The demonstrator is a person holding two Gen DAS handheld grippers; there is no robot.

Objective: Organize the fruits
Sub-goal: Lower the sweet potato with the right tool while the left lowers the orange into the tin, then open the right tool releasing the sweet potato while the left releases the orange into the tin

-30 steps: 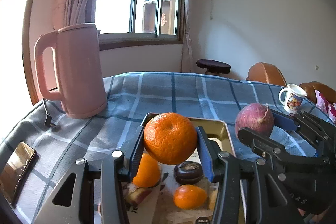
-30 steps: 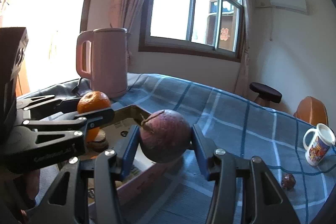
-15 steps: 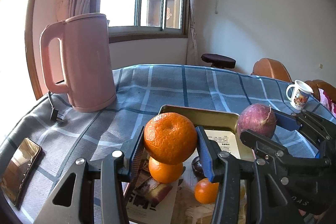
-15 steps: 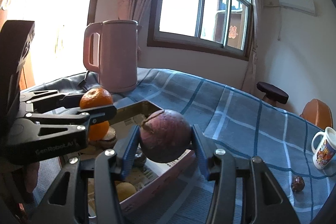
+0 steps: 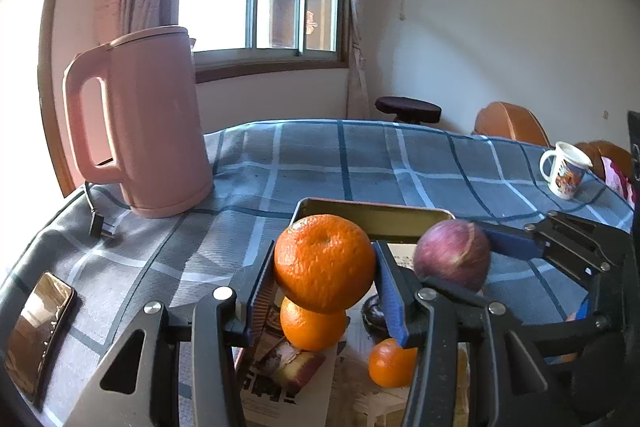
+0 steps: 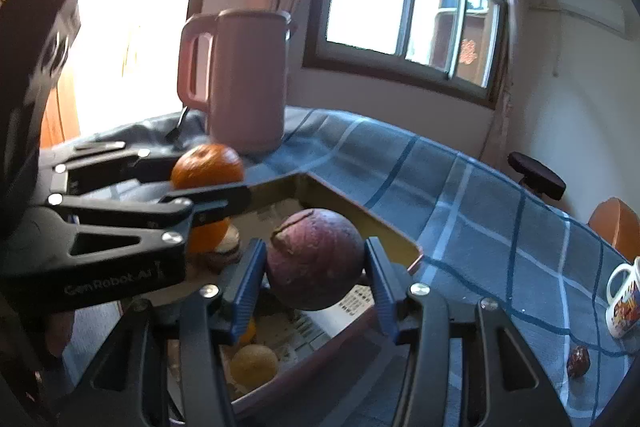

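My left gripper point(image 5: 324, 267) is shut on an orange point(image 5: 325, 262), held above the near part of a metal tray point(image 5: 372, 213) lined with newspaper. Beside it on the right, my right gripper point(image 6: 314, 261) is shut on a round purple fruit point(image 6: 314, 259), also seen in the left wrist view point(image 5: 452, 259), hanging over the tray point(image 6: 384, 227). In the tray lie two more oranges point(image 5: 313, 325) point(image 5: 390, 363), a dark fruit point(image 5: 374, 309) and a yellowish fruit point(image 6: 254, 363). The left gripper with its orange point(image 6: 207, 166) shows at the left of the right wrist view.
A pink kettle point(image 5: 144, 119) with its cord stands at the table's back left. A phone point(image 5: 38, 331) lies at the near left edge. A printed mug point(image 5: 564, 169) and a small dark fruit point(image 6: 578, 367) sit to the right on the blue checked cloth point(image 5: 360, 163).
Both grippers have drifted forward and lower over the tray with their fruits still held; the kettle and the tray's contents now look nearer.
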